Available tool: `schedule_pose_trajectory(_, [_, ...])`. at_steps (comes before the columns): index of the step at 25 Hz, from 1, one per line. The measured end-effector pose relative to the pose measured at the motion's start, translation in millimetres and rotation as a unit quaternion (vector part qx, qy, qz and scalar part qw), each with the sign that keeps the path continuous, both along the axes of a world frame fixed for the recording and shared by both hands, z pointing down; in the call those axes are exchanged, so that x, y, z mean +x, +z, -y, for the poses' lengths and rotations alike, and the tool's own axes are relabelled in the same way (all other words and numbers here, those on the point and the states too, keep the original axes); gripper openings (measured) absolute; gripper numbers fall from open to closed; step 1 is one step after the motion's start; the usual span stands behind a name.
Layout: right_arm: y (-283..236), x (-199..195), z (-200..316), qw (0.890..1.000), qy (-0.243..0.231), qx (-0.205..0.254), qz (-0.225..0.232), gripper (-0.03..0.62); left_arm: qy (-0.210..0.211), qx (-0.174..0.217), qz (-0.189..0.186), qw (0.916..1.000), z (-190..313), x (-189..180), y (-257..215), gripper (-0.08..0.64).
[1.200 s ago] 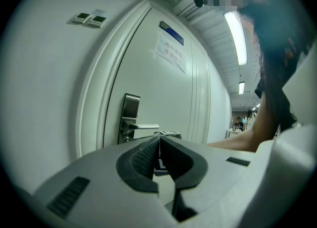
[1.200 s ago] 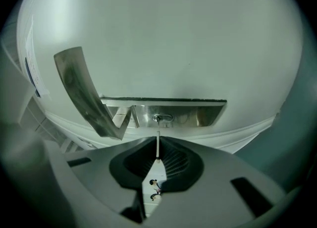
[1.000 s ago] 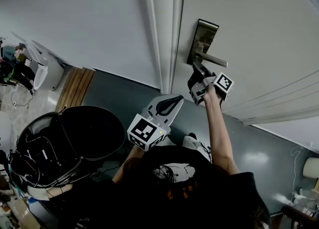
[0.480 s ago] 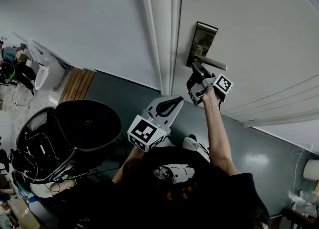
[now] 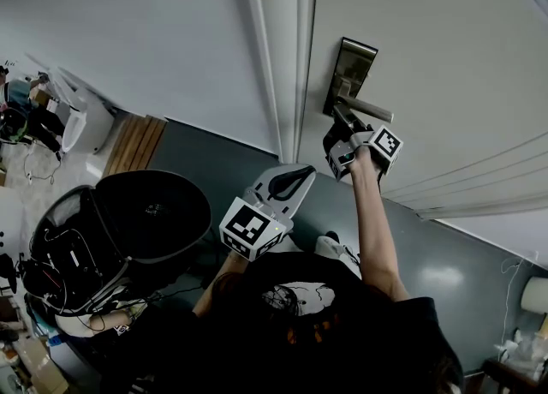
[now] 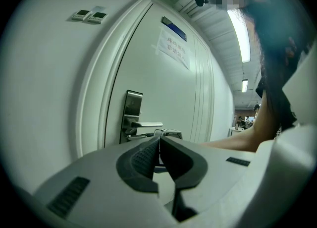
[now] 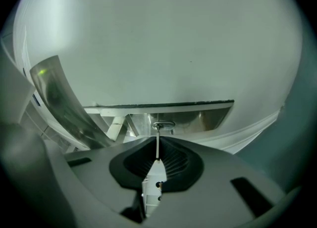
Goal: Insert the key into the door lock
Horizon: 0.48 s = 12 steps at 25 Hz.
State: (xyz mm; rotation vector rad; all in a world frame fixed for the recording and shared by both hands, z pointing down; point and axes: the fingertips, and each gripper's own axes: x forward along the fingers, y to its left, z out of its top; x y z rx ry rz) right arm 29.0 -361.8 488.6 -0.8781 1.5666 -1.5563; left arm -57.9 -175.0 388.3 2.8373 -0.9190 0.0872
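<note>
A white door (image 5: 428, 32) carries a metal lock plate (image 5: 351, 67) with a lever handle (image 5: 370, 110). My right gripper (image 5: 341, 118) is raised to the plate just under the lever and is shut on a key. In the right gripper view the key (image 7: 157, 145) runs as a thin blade from the right gripper (image 7: 157, 158) up to the keyhole cylinder (image 7: 163, 124) on the lock plate (image 7: 198, 117), its tip at or in the slot. My left gripper (image 5: 300, 175) hangs lower, left of the right arm, shut and empty. In its own view the left gripper (image 6: 159, 141) points towards the lock plate (image 6: 132, 108).
The door frame (image 5: 278, 58) runs up left of the lock, with a plain wall (image 5: 154, 32) beyond it. A black round container with cables (image 5: 128, 229) stands at lower left by a wooden mat (image 5: 128, 152). A paper notice (image 6: 173, 48) hangs on the door.
The right gripper stays at the lock with the key. Only the head view has shifted slightly; the left gripper has not moved.
</note>
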Motion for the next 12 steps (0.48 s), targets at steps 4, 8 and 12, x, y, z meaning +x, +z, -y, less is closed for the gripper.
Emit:
schedule_pose_trajectory(4, [8, 3, 6, 1.000, 0.010, -0.008, -0.009, 0.021, 0.001, -0.005, 0.001, 1.0000, 5, 2, 6, 0.008])
schedule_pose_trajectory(8, [6, 5, 1, 0.999, 0.012, -0.001, -0.039, 0.020, 0.003, -0.007, 0.001, 1.0000, 2, 2, 6, 0.008])
schedule_pose_trajectory(12, [10, 4, -8, 0.997, -0.005, 0.003, -0.072, 0.029, 0.006, -0.011, 0.000, 0.9999, 6, 3, 9, 0.008])
